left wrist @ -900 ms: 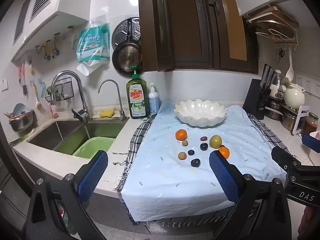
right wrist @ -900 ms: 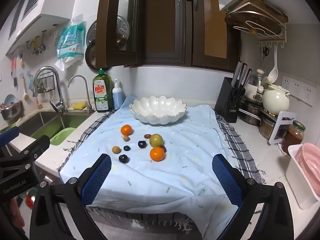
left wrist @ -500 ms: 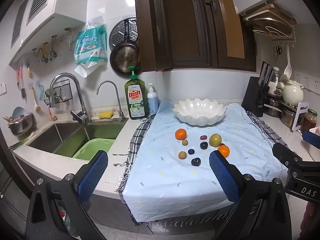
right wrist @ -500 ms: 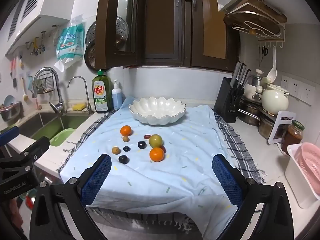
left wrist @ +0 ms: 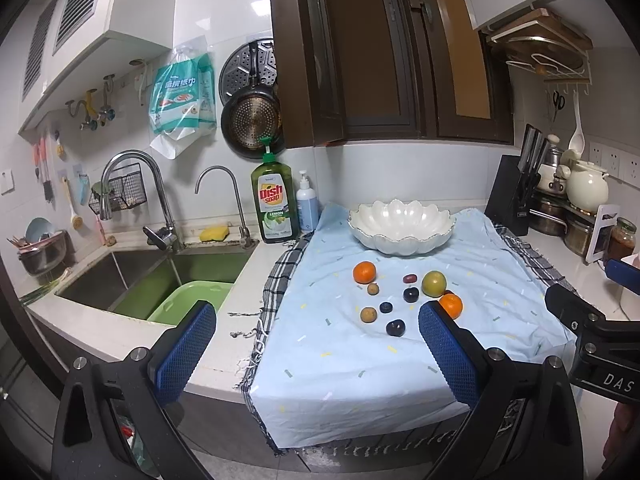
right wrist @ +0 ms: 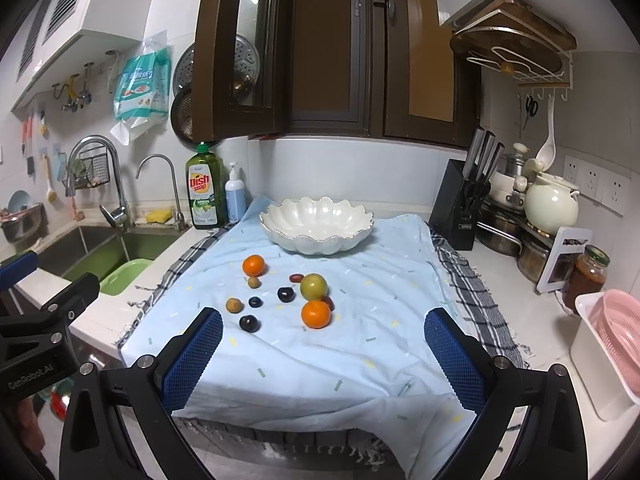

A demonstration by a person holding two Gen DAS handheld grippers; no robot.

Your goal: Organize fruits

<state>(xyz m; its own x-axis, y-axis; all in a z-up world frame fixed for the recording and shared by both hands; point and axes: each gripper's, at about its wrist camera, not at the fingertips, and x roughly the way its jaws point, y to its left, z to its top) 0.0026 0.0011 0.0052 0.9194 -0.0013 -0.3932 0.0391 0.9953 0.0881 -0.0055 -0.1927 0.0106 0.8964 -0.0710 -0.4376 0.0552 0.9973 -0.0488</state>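
Both claws, left claw [left wrist: 316,354] and right claw [right wrist: 322,356], gape wide, empty; fruit near, white bowl [right wrist: 316,224] far. Risk: round orange [right wrist: 316,314] rolls on the wrinkled cloth [right wrist: 360,352] if nudged.

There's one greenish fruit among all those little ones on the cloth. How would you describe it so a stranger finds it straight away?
Start at the white scalloped bowl at the back of the light blue cloth and come toward the near edge to the cluster of fruit. The green fruit sits on the cluster's right side, just behind the nearer orange. It is the only yellow-green piece, and the largest beside the small dark and brown ones.
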